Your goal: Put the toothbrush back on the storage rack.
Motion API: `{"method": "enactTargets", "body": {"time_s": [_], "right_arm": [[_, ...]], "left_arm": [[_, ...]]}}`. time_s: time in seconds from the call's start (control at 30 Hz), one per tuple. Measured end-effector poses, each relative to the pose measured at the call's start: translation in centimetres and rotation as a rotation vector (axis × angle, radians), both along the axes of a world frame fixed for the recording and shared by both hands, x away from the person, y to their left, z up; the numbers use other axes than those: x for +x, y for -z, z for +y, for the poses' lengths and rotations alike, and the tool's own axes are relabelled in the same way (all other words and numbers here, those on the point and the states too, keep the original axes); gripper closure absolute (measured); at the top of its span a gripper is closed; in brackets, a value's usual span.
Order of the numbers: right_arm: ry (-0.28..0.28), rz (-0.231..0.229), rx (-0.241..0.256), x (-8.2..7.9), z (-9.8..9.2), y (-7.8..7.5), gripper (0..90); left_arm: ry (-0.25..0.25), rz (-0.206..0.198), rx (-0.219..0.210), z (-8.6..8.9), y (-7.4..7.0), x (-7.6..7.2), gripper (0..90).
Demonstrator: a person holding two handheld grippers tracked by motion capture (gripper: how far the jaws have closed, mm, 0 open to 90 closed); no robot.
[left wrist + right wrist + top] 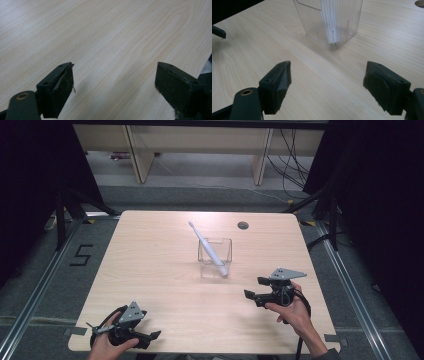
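Mid-table, a white toothbrush [207, 247] leans in the clear cup [226, 251]. Right gripper [254, 288] near it, jaws spread, empty; left gripper [155, 335] likewise spread, near edge. Approach stage; next: advance right gripper toward cup.

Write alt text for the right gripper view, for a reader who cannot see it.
A clear ribbed plastic cup stands upright on a light wooden table, straight ahead of the right gripper, whose two black jaws are wide apart and hold nothing. A white toothbrush handle shows through the cup's wall.
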State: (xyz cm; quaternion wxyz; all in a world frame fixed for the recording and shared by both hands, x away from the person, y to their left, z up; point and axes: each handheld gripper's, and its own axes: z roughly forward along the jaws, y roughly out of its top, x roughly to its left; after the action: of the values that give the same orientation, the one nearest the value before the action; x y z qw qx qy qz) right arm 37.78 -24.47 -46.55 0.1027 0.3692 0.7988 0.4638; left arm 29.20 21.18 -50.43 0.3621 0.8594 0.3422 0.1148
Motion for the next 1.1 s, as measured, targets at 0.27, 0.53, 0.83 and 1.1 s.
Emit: {"method": "enactTargets", "body": {"time_s": [0.27, 0.53, 0.83, 1.1], "right_arm": [[0.002, -0.014, -0.014, -0.8, -0.7, 0.2, 21.9], [-0.002, -0.002, -0.016, -1.6, -1.1, 0.7, 21.2], [0.017, 0.038, -0.002, -2.6, -1.7, 1.1, 20.8], [0.015, 0.053, -0.024, -3.3, -2.1, 1.6, 19.2]], "left_arm": [[0.005, -0.004, 0.003, 0.1, -0.1, 0.0, 15.0], [0.016, -0.005, 0.020, 0.2, -0.1, 0.1, 15.1], [0.010, -0.001, 0.011, 0.1, -0.1, 0.0, 15.0], [0.016, -0.003, 0.021, 0.1, -0.1, 0.1, 15.0]]}}
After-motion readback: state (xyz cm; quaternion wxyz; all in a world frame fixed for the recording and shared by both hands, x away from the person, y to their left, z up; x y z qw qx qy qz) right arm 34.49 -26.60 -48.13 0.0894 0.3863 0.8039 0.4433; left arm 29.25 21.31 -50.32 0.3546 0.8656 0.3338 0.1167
